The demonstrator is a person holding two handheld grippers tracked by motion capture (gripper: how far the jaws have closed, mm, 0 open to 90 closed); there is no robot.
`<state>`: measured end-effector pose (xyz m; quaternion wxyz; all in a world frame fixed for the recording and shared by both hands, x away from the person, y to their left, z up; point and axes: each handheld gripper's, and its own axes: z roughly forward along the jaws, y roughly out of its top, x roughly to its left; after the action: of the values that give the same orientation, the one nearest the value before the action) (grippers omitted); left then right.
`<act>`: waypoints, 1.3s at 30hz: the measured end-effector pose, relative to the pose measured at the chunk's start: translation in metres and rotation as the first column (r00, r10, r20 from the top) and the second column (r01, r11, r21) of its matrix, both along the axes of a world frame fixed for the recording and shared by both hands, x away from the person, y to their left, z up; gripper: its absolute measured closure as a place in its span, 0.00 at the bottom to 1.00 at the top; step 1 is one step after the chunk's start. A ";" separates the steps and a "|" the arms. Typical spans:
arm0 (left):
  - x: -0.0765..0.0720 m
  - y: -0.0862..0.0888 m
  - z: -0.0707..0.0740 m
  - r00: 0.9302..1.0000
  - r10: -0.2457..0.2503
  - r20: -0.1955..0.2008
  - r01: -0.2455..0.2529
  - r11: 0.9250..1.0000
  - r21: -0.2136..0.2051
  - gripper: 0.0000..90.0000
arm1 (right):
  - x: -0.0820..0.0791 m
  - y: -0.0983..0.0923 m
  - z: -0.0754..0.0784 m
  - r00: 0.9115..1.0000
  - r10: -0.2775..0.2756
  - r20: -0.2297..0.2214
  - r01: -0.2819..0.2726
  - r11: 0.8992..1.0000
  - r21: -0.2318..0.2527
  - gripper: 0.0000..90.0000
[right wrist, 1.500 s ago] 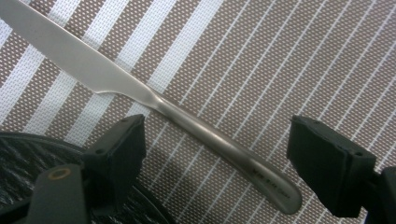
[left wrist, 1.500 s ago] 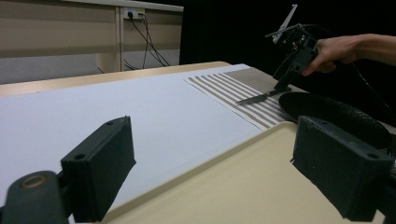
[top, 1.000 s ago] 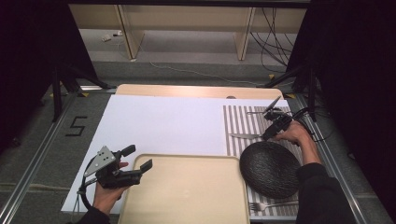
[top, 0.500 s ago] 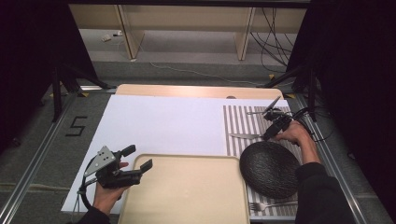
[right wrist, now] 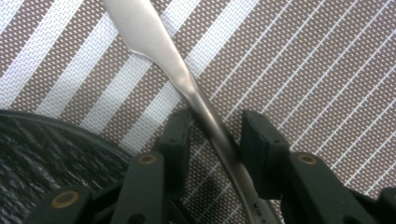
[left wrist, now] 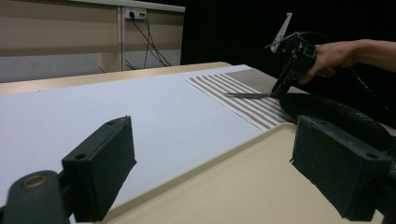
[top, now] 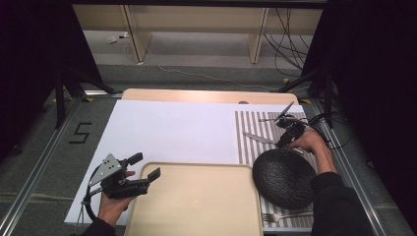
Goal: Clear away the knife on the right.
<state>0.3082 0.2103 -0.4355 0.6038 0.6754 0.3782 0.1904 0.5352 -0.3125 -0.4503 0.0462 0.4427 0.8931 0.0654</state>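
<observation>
A silver butter knife (right wrist: 159,46) lies on the brown-and-white striped placemat (top: 251,128), just beyond a black textured plate (top: 285,179). My right gripper (right wrist: 215,135) points down over the knife's handle. Its jaws have just been closing and now straddle the handle, with a gap still showing at the right pad (right wrist: 259,140). In the high view the right gripper (top: 284,142) is at the plate's far edge, where the knife (top: 259,138) lies. My left gripper (top: 145,166) stands open and holds nothing, over the left rim of a beige tray (top: 196,201).
A white sheet (top: 172,128) covers most of the table. A fork (top: 287,215) lies on the placemat at the plate's near side. The left gripper view shows the tray (left wrist: 243,186), the plate (left wrist: 336,114) and the other hand's gripper (left wrist: 292,51) farther off.
</observation>
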 end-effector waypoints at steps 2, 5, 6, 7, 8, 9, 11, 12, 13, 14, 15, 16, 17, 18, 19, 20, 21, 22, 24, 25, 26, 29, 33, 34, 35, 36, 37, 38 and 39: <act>0.000 0.000 0.000 1.000 0.000 0.000 0.000 1.000 0.001 0.14 | 0.000 0.000 0.000 1.000 0.009 -0.003 -0.009 1.000 0.000 0.75; 0.000 0.000 0.000 1.000 0.002 0.001 -0.002 1.000 0.002 0.14 | -0.001 0.000 0.001 1.000 0.010 -0.003 -0.010 1.000 -0.001 0.81; 0.000 0.000 0.000 1.000 0.002 0.001 -0.002 1.000 0.000 0.14 | -0.001 0.000 0.000 1.000 0.017 -0.001 -0.017 1.000 -0.004 0.83; 0.000 0.000 0.000 1.000 0.003 0.000 -0.003 1.000 0.000 0.14 | -0.001 0.000 0.001 1.000 0.022 -0.003 -0.022 1.000 -0.001 0.84; 0.000 0.000 0.000 1.000 0.003 0.000 -0.003 1.000 0.000 0.14 | -0.001 0.001 0.000 1.000 0.019 0.002 -0.019 1.000 0.000 0.85; 0.000 0.000 0.000 1.000 0.003 0.000 -0.003 1.000 0.000 0.14 | -0.002 0.001 0.001 1.000 0.023 -0.009 -0.023 1.000 -0.006 0.86; 0.000 0.000 0.000 1.000 0.003 0.001 -0.003 1.000 0.000 0.14 | -0.002 0.002 0.001 0.999 0.041 -0.002 -0.041 0.999 -0.010 0.88; 0.000 0.000 0.000 1.000 0.003 0.001 -0.003 1.000 -0.001 0.14 | -0.002 0.002 0.000 0.998 0.056 0.015 -0.055 0.998 -0.010 0.88; 0.000 0.000 0.000 1.000 0.003 0.002 -0.003 1.000 -0.001 0.14 | -0.003 0.003 0.001 0.999 0.044 -0.002 -0.044 0.999 -0.015 0.88; 0.000 0.000 0.000 1.000 0.003 0.001 -0.003 1.000 -0.001 0.14 | -0.003 0.003 0.001 0.998 0.058 0.013 -0.058 0.998 -0.017 0.89; 0.000 0.000 0.000 1.000 0.003 0.002 -0.003 1.000 -0.001 0.14 | -0.003 0.003 0.001 0.998 0.058 0.013 -0.058 0.998 -0.017 0.89; 0.000 0.000 0.000 1.000 0.004 0.003 -0.004 1.000 -0.001 0.14 | -0.004 0.003 0.001 0.998 0.063 0.014 -0.063 0.998 -0.020 0.89; 0.000 0.000 0.000 1.000 0.004 0.003 -0.004 1.000 0.000 0.14 | -0.004 0.003 -0.001 0.996 0.085 0.034 -0.084 0.996 -0.022 0.89; 0.000 0.000 0.000 1.000 0.005 0.002 -0.005 1.000 -0.001 0.14 | -0.005 0.003 0.000 0.996 0.079 0.033 -0.078 0.997 -0.021 0.89; 0.000 0.000 0.000 1.000 0.005 0.001 -0.005 1.000 -0.001 0.14 | -0.005 0.003 0.000 0.995 0.090 0.037 -0.089 0.996 -0.026 0.89; 0.000 0.000 0.000 1.000 0.005 0.001 -0.005 1.000 -0.001 0.14 | -0.005 0.002 0.000 0.995 0.093 0.041 -0.091 0.995 -0.034 0.89; 0.000 0.000 0.000 1.000 0.005 0.001 -0.005 1.000 -0.001 0.14 | -0.006 0.002 0.001 0.995 0.094 0.040 -0.093 0.995 -0.042 0.89; 0.000 0.000 0.000 1.000 0.004 0.001 -0.004 1.000 -0.001 0.14 | -0.006 0.000 0.002 0.996 0.081 0.046 -0.078 0.996 -0.053 0.89; 0.000 0.000 0.000 1.000 0.003 0.001 -0.003 1.000 0.000 0.14 | -0.007 -0.001 0.003 0.995 0.085 0.053 -0.082 0.995 -0.060 0.89; 0.000 0.000 0.000 1.000 0.003 -0.001 -0.003 1.000 0.000 0.14 | -0.007 -0.001 0.003 0.993 0.098 0.072 -0.094 0.994 -0.059 0.89; 0.000 -0.001 0.000 1.000 0.003 -0.002 -0.003 1.000 0.000 0.14 | -0.008 -0.001 0.006 0.994 0.085 0.067 -0.081 0.995 -0.056 0.89; 0.001 -0.001 0.000 1.000 0.003 -0.001 -0.003 1.000 0.000 0.14 | -0.008 -0.004 0.010 0.992 0.075 0.100 -0.069 0.996 -0.058 0.89; 0.001 -0.001 0.000 1.000 -0.001 0.000 0.001 1.000 -0.001 0.14 | -0.009 -0.008 0.019 0.991 0.070 0.117 -0.063 0.996 -0.059 0.89; 0.000 -0.001 0.000 1.000 0.000 0.000 0.000 1.000 -0.003 0.14 | -0.010 -0.010 0.020 0.988 0.078 0.137 -0.070 0.996 -0.060 0.89; 0.000 -0.001 0.000 1.000 0.000 0.000 0.000 1.000 -0.002 0.14 | -0.011 -0.010 0.024 0.990 0.062 0.128 -0.055 0.997 -0.058 0.89; 0.000 -0.001 0.000 1.000 0.000 0.001 0.000 1.000 -0.001 0.14 | -0.011 -0.010 0.026 0.990 0.051 0.134 -0.044 0.997 -0.056 0.89; 0.000 -0.001 0.000 1.000 -0.001 0.002 0.001 1.000 -0.001 0.14 | -0.012 -0.011 0.030 0.988 0.046 0.145 -0.039 0.998 -0.049 0.89; 0.000 -0.001 0.001 1.000 0.000 0.003 0.000 1.000 -0.001 0.14 | -0.013 -0.012 0.033 0.986 0.045 0.158 -0.040 0.998 -0.040 0.89; 0.000 -0.001 0.001 1.000 0.001 0.004 -0.001 1.000 -0.002 0.14 | -0.014 -0.012 0.036 0.986 0.044 0.162 -0.038 0.999 -0.038 0.89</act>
<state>0.3084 0.2097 -0.4349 0.6050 0.6744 0.3772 0.1917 0.5212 -0.3245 -0.4140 0.1251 0.4164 0.8963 0.0867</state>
